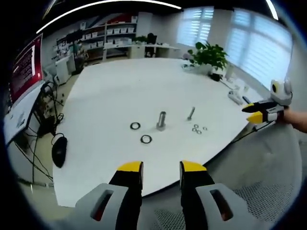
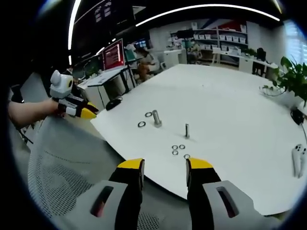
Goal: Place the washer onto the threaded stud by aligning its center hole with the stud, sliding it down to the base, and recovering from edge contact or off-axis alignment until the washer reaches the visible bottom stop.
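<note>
With both my left gripper [image 1: 160,167] and right gripper [image 2: 164,165] wide and empty short of the table [image 1: 110,91], I should pinch a small washer [image 2: 175,153] by its rim, then centre it above the slim threaded stud [image 2: 187,130].

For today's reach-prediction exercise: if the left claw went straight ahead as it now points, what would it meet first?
Probably the near edge of the white table, then the washer just before the upright bolt. Depth is hard to judge in this fisheye view.
</note>
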`<state>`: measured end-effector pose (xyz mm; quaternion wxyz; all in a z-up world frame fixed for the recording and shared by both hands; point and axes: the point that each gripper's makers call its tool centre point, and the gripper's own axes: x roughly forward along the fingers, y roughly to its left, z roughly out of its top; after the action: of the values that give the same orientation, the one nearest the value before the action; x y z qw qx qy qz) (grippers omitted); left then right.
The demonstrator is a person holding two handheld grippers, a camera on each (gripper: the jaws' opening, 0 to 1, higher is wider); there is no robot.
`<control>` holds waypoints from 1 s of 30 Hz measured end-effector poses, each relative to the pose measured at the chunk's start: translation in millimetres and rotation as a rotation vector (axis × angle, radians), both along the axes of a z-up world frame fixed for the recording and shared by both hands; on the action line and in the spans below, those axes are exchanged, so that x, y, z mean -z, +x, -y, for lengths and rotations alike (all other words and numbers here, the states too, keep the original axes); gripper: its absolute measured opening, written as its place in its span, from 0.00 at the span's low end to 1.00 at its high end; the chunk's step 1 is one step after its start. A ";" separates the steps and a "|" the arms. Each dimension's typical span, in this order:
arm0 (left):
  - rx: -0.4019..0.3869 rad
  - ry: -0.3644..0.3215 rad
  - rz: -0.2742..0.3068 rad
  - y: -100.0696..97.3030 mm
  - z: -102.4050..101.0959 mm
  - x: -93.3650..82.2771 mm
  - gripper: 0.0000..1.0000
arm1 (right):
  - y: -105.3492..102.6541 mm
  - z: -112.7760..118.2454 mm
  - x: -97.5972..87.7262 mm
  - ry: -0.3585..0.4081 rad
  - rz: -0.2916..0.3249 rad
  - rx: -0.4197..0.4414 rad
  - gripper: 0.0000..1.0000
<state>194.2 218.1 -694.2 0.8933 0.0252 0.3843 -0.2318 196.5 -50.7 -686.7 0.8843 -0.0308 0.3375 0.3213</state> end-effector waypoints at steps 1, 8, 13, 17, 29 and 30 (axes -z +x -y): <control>0.009 0.007 -0.004 1.7 0.3 0.8 0.29 | 0.2 0.3 -0.2 0.002 0.000 0.002 0.37; 0.051 0.028 -0.064 13.0 -0.2 12.3 0.30 | 0.7 2.3 0.3 0.001 -0.003 0.014 0.37; 0.080 0.055 -0.105 26.1 -1.0 22.3 0.30 | 1.2 3.2 -0.4 0.010 -0.002 0.025 0.37; 0.108 0.061 -0.123 38.8 5.8 32.1 0.31 | 0.5 2.9 0.4 0.003 -0.004 0.021 0.37; 0.177 0.150 -0.125 81.9 22.2 67.0 0.31 | 1.9 5.9 1.5 0.007 -0.016 0.044 0.36; 0.184 0.154 -0.138 83.1 22.7 71.1 0.31 | 1.9 6.0 1.5 0.007 -0.016 0.044 0.36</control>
<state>277.3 195.4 -765.3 0.8351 0.1130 0.4575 -0.2837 198.4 -56.7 -688.2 0.8886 -0.0176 0.3440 0.3030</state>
